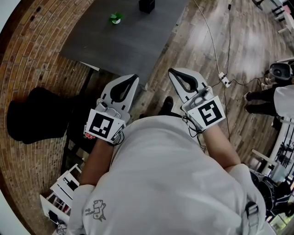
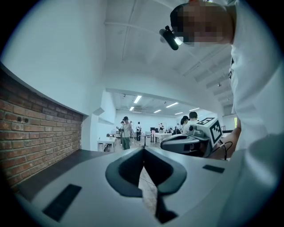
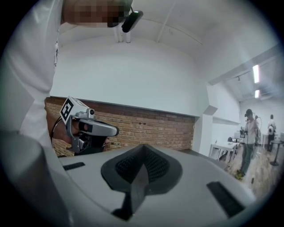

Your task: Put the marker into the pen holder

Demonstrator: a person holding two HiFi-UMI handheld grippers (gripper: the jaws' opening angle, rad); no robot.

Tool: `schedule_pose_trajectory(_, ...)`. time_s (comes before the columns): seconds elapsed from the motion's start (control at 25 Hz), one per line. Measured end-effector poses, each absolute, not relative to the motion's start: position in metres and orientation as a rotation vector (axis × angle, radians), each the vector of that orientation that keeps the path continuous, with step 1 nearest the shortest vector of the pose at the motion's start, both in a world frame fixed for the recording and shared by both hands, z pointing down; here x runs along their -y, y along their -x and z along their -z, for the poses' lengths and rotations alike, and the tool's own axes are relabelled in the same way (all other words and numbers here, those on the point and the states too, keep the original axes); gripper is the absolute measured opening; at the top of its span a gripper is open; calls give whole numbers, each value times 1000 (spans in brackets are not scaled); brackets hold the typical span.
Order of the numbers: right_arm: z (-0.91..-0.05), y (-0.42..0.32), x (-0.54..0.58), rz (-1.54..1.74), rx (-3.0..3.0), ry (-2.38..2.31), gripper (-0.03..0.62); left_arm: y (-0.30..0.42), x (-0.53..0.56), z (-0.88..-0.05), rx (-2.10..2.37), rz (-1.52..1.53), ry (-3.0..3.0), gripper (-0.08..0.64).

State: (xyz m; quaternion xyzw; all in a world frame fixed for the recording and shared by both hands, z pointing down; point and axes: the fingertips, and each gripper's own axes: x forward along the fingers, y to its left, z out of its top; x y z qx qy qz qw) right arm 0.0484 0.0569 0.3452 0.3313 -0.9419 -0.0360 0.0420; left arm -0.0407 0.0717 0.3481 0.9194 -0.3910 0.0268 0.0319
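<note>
both tongs – left gripper (image 1: 132,78) and right gripper (image 1: 173,72) – are closed and empty. the green marker (image 1: 115,18) lies on the grey table (image 1: 115,48), near the black pen holder (image 1: 147,5). around it are a wood floor (image 1: 197,50), a power strip (image 1: 224,80) and a brick wall (image 1: 41,55).

Green thing (image 1: 115,18) — indistinct; black box (image 1: 147,5) — cropped.

Open grey tabletop (image 1: 124,46) before the pen holder (image 1: 147,5) and green object (image 1: 115,18), brick wall (image 1: 36,55) close at left

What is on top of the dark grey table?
On the table are a small green object and a black box-like object, cut off by the picture's edge, so its inside cannot be seen.
</note>
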Motion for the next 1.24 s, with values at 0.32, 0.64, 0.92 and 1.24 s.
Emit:
schedule_pose_trajectory(0.32,-346,-13,-117,107,2886,-1073,5,75,-118,-352,1167,-64,-2844,11)
schedule_pose_trajectory(0.64,-351,5,-135,85,2847,-1078,5,91,-134,-353,1137,-15,-2838,11)
schedule_pose_trajectory(0.92,-351,8,-138,79,2845,-1066,5,92,-136,-356,1138,-6,-2825,11)
schedule_pose_trajectory(1.24,-355,7,-129,69,2844,-1062,5,81,-129,-360,1118,-31,-2845,11)
